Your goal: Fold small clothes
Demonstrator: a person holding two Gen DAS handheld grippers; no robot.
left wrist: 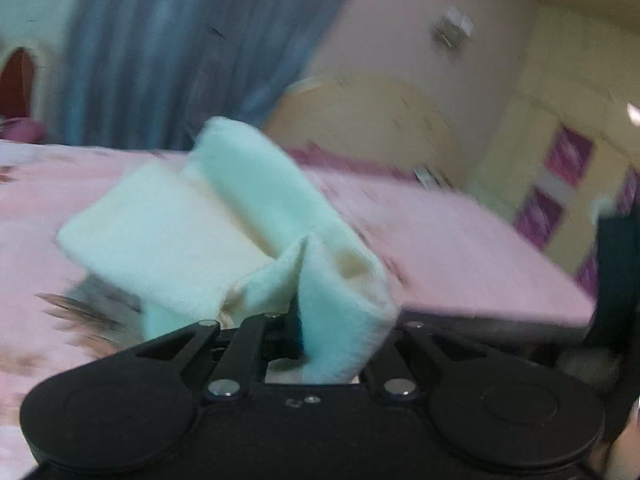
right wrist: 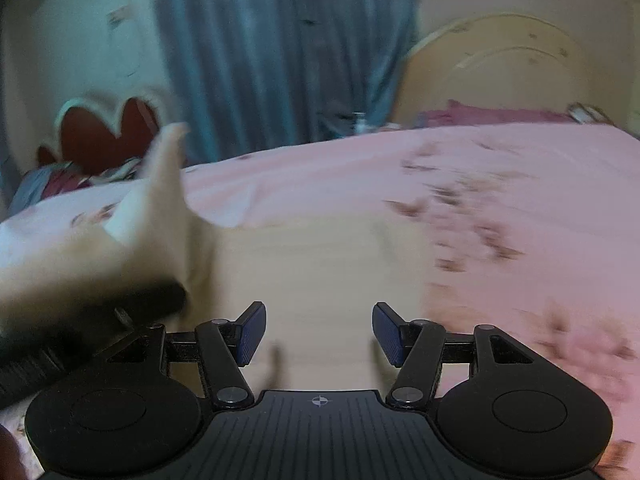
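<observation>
Through the left wrist camera I see my left hand-held gripper (left wrist: 298, 320) clamped tight on a fold of the pale mint-white garment (left wrist: 224, 232). The soft cloth bunches up out of the closed jaws and drapes away to the left, lifted clear above the bed (left wrist: 460, 248), which is covered in a pink sheet with a brownish leaf print. The picture is smeared, so I cannot tell how many layers are pinched.

From the right wrist camera, my right hand-held gripper (right wrist: 319, 334) stands with its jaws apart and nothing between them; the blue fingertips (right wrist: 252, 334) are bare. Below and ahead of it, the rest of the garment (right wrist: 312, 260) lies flat on the bed (right wrist: 520, 184) as a cream-coloured sheet of cloth. On the left of this view, one edge of it rises in a raised flap, and a dark blurred shape, which I take for my left hand-held gripper (right wrist: 132, 300), sits at its base.

Behind the bed hangs a blue curtain (right wrist: 280, 48). A pale yellow arched headboard (right wrist: 492, 76) stands at the far right end of the bed, and a red heart-shaped headboard (right wrist: 108, 132) shows at the far left.
</observation>
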